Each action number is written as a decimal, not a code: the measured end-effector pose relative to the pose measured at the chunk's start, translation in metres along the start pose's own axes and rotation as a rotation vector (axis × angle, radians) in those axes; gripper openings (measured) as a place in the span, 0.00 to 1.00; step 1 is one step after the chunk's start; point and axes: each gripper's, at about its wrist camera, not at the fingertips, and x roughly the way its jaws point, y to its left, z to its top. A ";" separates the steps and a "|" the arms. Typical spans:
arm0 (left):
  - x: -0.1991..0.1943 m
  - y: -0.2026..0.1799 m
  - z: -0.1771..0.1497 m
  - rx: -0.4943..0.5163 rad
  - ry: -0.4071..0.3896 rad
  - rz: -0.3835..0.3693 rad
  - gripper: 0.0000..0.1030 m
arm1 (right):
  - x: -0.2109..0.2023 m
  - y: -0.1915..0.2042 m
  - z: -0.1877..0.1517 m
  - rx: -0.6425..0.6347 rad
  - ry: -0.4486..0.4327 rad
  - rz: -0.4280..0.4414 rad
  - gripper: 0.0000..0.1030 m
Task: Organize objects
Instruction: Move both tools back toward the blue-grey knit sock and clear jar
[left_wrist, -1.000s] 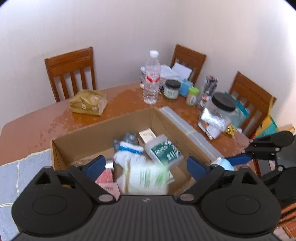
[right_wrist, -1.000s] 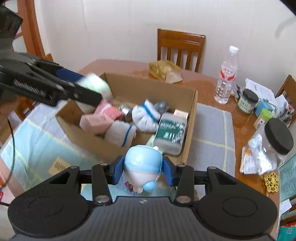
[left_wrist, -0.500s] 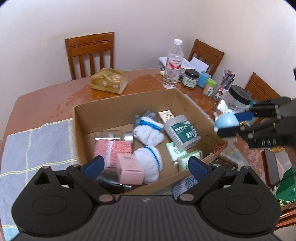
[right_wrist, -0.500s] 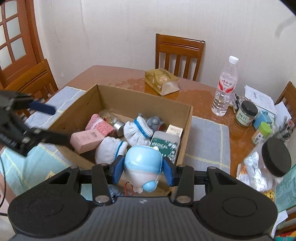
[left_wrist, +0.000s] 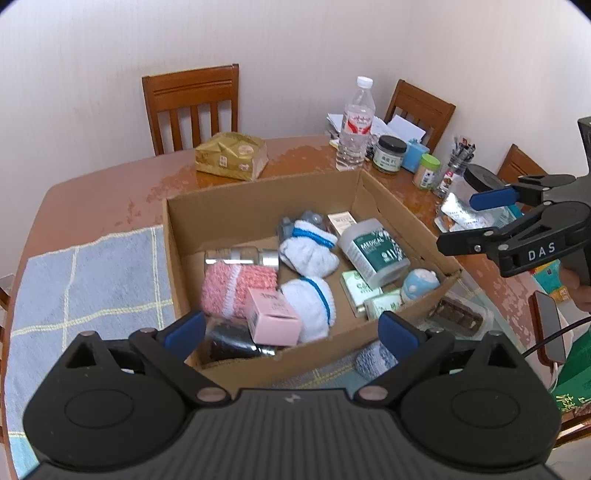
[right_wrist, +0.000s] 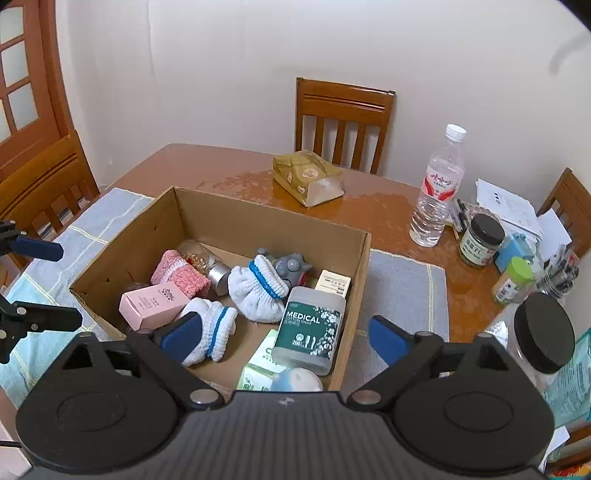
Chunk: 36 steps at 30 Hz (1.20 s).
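An open cardboard box (left_wrist: 258, 199) on the table holds white socks (left_wrist: 308, 254), a pink box (left_wrist: 271, 317), a pink sock, a "Medical" swab tub (left_wrist: 373, 251), green packets and a grey toy. A blue-and-white figurine (left_wrist: 419, 284) lies loose in the box's corner, also low in the right wrist view as the figurine (right_wrist: 299, 380). My right gripper (right_wrist: 284, 334) hovers just above it, jaws opening, nothing pressed between them. My left gripper (left_wrist: 291, 330) hangs over the box's near edge, jaws opening and empty.
Around the box lie a blue checked mat (left_wrist: 85, 280), a gold bag (left_wrist: 232, 155), a water bottle (left_wrist: 356, 122), small jars (left_wrist: 389, 153) and a black-lidded jar (right_wrist: 543, 332). A rolled sock (left_wrist: 373, 358) and a brown packet (left_wrist: 458, 317) sit beside the box. Wooden chairs ring the table.
My right gripper has gone from shut on the figurine to open, and the figurine has dropped into the box. My left gripper let go of a green packet and drew back.
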 end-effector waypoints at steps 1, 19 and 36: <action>0.001 -0.001 -0.002 0.001 0.003 0.004 0.96 | -0.001 0.001 -0.003 0.003 0.003 -0.005 1.00; 0.013 -0.005 -0.044 -0.062 0.070 0.068 0.97 | 0.008 0.023 -0.077 0.083 0.085 0.030 1.00; 0.006 0.013 -0.079 -0.151 0.101 0.129 0.97 | 0.057 0.067 -0.093 0.038 0.159 0.097 1.00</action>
